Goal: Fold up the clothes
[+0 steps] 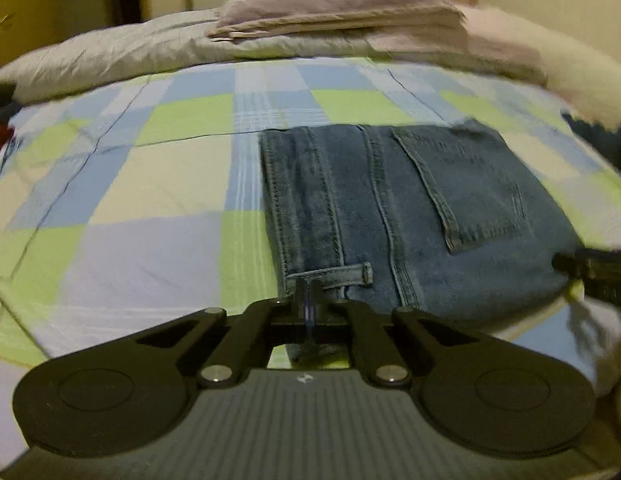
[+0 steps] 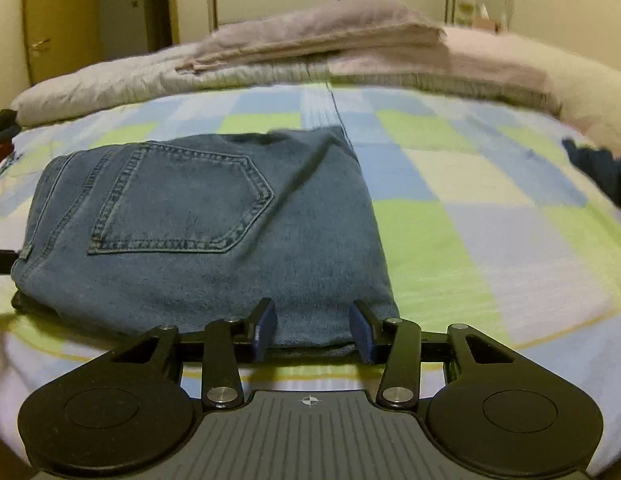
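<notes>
A folded pair of jeans (image 1: 410, 216) lies on a bed covered by a checked bedspread (image 1: 150, 184) in blue, green and pale squares. In the left wrist view the jeans fill the centre and right of the frame, back pocket to the right. My left gripper (image 1: 308, 300), at the bottom centre, is pinched tight on the near edge of the jeans, right by a belt loop (image 1: 342, 272); denim shows between and below its fingers.

In the right wrist view the jeans sit centre left, pocket facing up. My right gripper (image 2: 312, 328) is at the bottom centre, its blue pads (image 2: 266, 328) spread about halfway, one on either side of the near fold of denim. They bracket the cloth but do not seem to press it.

A stack of folded pinkish linen (image 2: 318, 44) rests on pillows at the top of both frames.

I judge one corner is gripped and the other not yet. Next, the right fingers need to squeeze onto the edge so both hands can lift together.
</notes>
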The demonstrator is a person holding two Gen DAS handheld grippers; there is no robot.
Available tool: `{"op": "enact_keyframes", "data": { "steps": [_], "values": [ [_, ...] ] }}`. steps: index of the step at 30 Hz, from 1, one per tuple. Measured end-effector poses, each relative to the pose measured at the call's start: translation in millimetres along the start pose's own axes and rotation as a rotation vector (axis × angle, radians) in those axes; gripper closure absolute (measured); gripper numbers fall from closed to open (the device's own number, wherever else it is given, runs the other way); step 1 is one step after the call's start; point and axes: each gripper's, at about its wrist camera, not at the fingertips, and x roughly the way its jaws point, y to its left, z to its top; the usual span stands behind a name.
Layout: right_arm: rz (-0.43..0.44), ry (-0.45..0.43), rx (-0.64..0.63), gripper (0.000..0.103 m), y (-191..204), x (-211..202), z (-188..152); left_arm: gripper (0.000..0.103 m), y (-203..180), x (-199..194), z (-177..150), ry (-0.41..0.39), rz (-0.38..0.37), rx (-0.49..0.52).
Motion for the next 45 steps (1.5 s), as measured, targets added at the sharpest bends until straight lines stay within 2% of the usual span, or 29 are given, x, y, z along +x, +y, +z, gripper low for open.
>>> {"op": "enact_keyframes", "data": {
  "steps": [1,5,6,8,11,17,26,35,39,45],
  "values": [
    [-0.003,0.010,-0.002,0.058,1,1,3,0.100,-3,-1,2,0.006,0.014,0.018],
    [-0.025,0.035,0.023,0.058,3,-12,13,0.099,-6,-25,6,0.037,0.036,-0.034],
    [-0.022,0.026,0.036,0.058,4,-20,13,0.096,-6,-31,7,0.045,0.041,-0.048],
    [0.001,0.023,0.063,0.058,8,-37,10,0.082,-9,-44,5,0.061,0.040,-0.063],
    [0.033,0.032,0.098,0.057,14,-60,5,0.076,-15,-62,-2,0.080,0.024,-0.062],
    [-0.004,0.058,0.118,0.053,23,-97,-1,0.069,-27,-103,-8,0.060,0.014,-0.038],
    [-0.023,0.005,0.130,0.052,40,-152,-13,0.066,-32,-163,-18,-0.045,-0.020,-0.001],
    [-0.031,-0.041,0.102,0.052,59,-189,-20,0.065,-28,-201,-32,-0.111,-0.056,-0.017],
    [-0.040,-0.055,0.088,0.052,66,-200,-18,0.062,-29,-211,-32,-0.137,-0.075,-0.012],
    [-0.035,-0.051,0.102,0.052,64,-197,-18,0.062,-31,-203,-30,-0.117,-0.091,-0.006]
  ]
}}
